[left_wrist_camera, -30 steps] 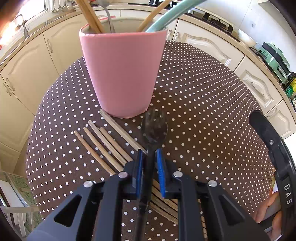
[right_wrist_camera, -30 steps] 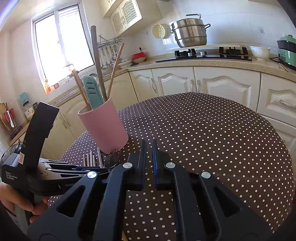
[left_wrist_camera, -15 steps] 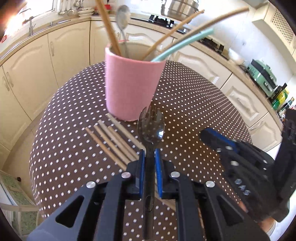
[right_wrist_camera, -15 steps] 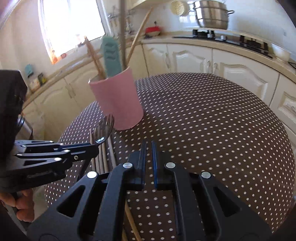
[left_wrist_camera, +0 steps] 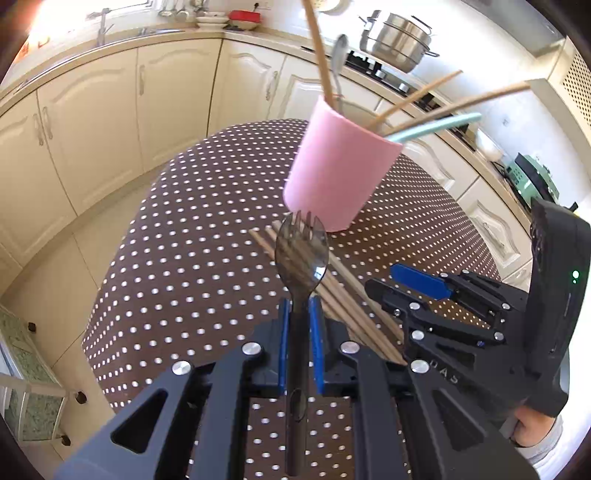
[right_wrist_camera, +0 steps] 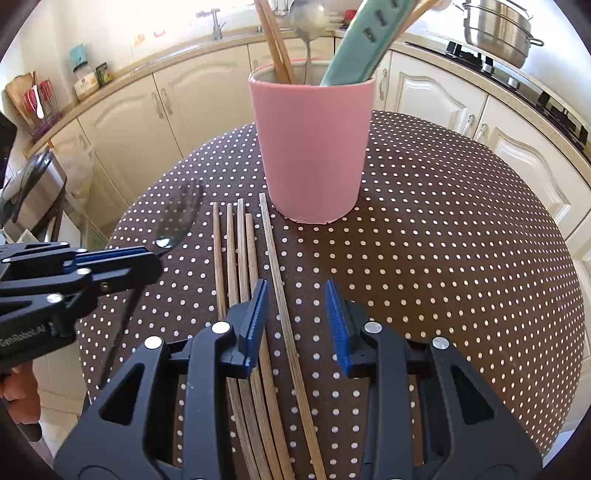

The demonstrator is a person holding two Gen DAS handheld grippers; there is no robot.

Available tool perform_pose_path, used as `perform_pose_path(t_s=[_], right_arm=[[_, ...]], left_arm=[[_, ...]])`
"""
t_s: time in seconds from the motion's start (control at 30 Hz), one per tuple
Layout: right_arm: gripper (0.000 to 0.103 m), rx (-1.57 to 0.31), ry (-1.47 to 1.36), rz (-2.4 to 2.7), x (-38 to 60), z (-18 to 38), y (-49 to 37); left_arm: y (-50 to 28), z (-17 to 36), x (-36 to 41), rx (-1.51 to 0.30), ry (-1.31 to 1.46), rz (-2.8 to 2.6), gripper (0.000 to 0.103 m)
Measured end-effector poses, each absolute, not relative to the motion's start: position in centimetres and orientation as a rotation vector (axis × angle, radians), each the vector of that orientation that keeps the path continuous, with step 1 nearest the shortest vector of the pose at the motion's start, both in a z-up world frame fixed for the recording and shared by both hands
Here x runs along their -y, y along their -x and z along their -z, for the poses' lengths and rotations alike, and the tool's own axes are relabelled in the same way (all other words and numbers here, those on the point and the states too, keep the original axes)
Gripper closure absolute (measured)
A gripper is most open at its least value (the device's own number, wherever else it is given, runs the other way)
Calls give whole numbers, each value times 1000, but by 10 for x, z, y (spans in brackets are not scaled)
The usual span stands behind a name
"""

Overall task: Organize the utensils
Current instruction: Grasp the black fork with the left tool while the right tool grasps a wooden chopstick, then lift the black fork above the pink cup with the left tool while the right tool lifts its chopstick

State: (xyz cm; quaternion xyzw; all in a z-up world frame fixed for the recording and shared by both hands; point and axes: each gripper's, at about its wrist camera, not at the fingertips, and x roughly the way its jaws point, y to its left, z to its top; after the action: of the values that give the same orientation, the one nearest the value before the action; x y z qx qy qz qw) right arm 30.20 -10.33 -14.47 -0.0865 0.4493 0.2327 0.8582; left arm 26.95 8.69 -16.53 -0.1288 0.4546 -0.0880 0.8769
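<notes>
Organizing looks roughly midway: tall pink holder cup (right_wrist_camera: 314, 147) w/ wooden sticks, metal ladle & teal spatula inside is standing on the brown polka-dot tablecloth (right_wrist_camera: 461, 240), but five thin wooden chopsticks (right_wrist_camera: 243, 280) are lying loose in front of it. Left gripper (left_wrist_camera: 298, 317) is pinching the handle of a dark translucent plastic spork (left_wrist_camera: 301, 254), held above the cloth, tines toward the cup, not yet in. Right gripper (right_wrist_camera: 297, 321) is spread wide, holding nothing, straddling the outermost chopstick; contact w/ it unclear

Bright daylight, fisheye warp, sharp focus.
Window glare blows out above the sink (left_wrist_camera: 110, 31); cup (right_wrist_camera: 312, 147) casts a soft shadow rightward; cabinets curve toward dark vignetted corners.
</notes>
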Motion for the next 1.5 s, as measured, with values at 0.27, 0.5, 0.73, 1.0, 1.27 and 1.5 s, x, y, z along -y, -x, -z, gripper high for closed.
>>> perform_pose_path(t_s=[0.27,0.5,0.73,1.0,1.27,1.5], right_arm=[[72,-1014,253,-497,81,154,-319],[95,-1041,258,-522,78,159,-324],[96,-1015,205,-553,99,155,-305],[97,-962,188,-600,115,138,-278],[97,-986,206,-603,120,128,-283],[95,-1035,268,-526,102,144,-299]], left_arm=[[-271,164,-91,-939,283,178,92],[-276,160,-86,-914,295,186,92],[-270,151,-81,-872,298,205,92],[-263,139,-75,-827,303,219,93],[-264,138,-69,-838,306,218,94],[-269,143,-72,-855,312,205,94]])
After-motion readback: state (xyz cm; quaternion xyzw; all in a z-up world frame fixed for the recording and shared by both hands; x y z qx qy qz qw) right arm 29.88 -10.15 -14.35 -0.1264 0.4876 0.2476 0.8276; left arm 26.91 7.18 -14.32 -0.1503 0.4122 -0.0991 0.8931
